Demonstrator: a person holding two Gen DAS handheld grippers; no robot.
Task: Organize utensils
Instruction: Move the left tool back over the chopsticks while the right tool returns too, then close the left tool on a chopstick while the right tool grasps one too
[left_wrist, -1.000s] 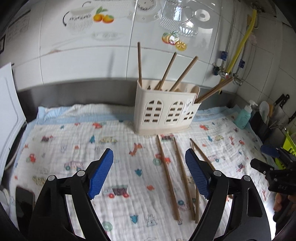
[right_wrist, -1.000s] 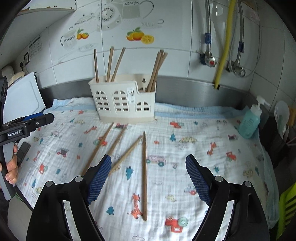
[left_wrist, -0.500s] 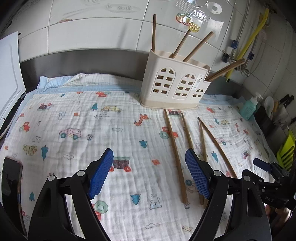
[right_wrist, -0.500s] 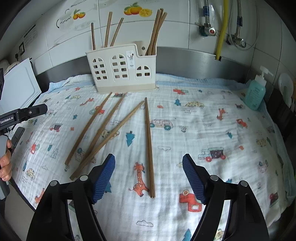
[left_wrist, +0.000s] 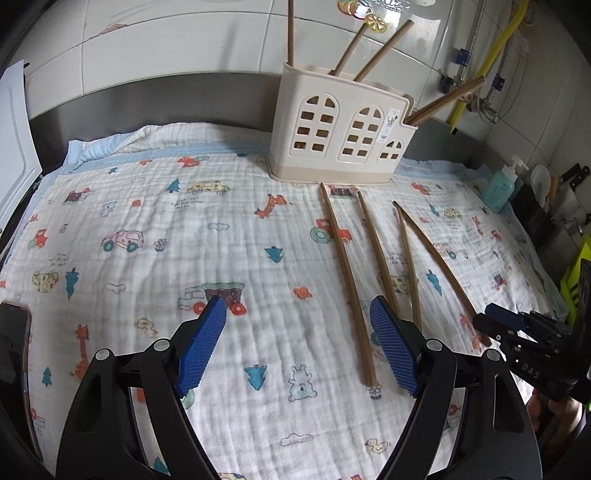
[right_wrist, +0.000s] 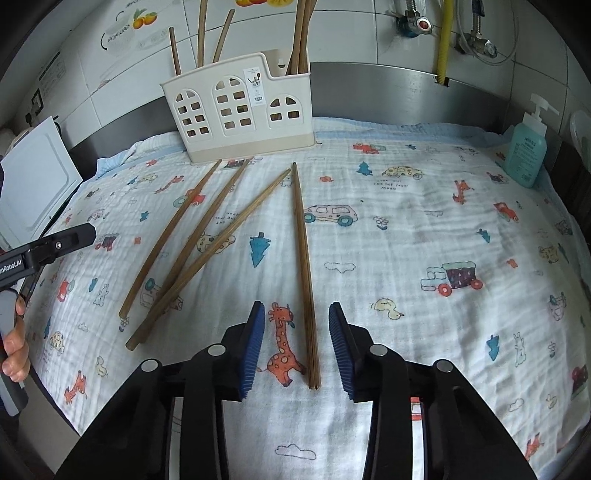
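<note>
Several wooden chopsticks lie on a printed cloth (right_wrist: 424, 229) in front of a cream utensil holder (right_wrist: 240, 110), which holds several upright chopsticks. My right gripper (right_wrist: 297, 343) is open, low over the cloth, its blue pads either side of the near end of the rightmost chopstick (right_wrist: 304, 266), not touching it. My left gripper (left_wrist: 299, 347) is open and empty above the cloth, with the leftmost chopstick (left_wrist: 347, 280) just inside its right pad. The holder (left_wrist: 340, 140) stands at the back in the left wrist view.
A teal soap bottle (right_wrist: 526, 147) stands at the cloth's back right. A white board (right_wrist: 33, 188) leans at the left. A steel backsplash and tiled wall with pipes run behind. A dark phone (left_wrist: 13, 336) lies at the cloth's left edge.
Both grippers have moved forward and lower toward the cloth. The right gripper's jaws have narrowed around the rightmost chopstick's near end.
</note>
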